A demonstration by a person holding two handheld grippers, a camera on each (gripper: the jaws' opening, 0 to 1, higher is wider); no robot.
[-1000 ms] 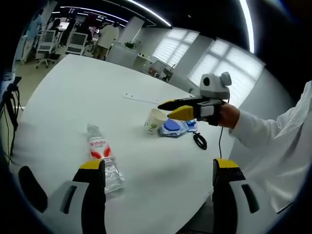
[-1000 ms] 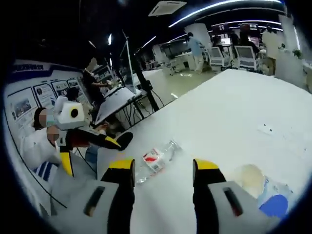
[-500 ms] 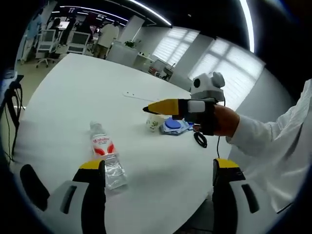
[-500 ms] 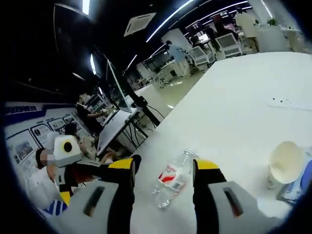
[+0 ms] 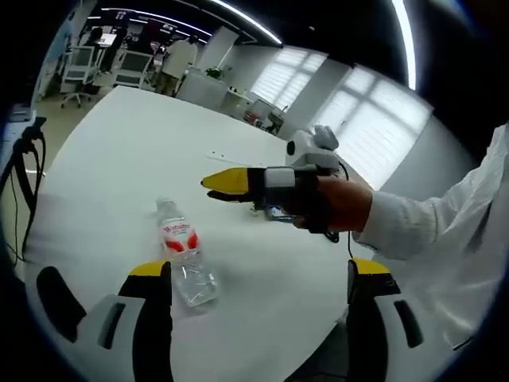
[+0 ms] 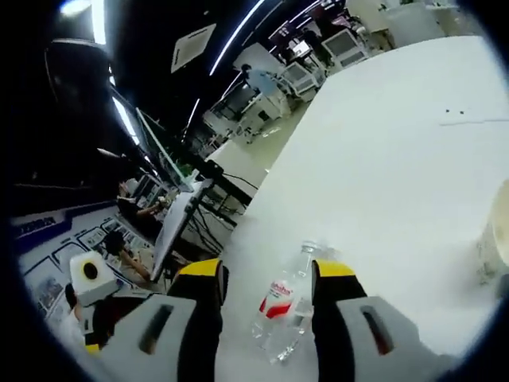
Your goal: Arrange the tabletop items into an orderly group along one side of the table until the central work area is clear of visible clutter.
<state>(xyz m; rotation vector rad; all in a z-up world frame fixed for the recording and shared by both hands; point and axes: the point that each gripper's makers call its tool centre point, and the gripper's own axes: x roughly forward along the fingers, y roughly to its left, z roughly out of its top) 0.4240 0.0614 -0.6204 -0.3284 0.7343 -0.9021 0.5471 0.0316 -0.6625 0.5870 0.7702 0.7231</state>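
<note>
Your right gripper (image 6: 261, 280) is wide open and holds nothing, its jaws framing the clear plastic water bottle (image 6: 288, 306) lying on its side near the white table's (image 6: 398, 151) edge closest to you. Come down astride the labelled middle, not the cap end, and close squarely across the body so it cannot roll or squirt out. Your left gripper (image 5: 256, 270) is also spread open and empty above that edge. The paper cup (image 6: 495, 231) stands farther along the table.
</note>
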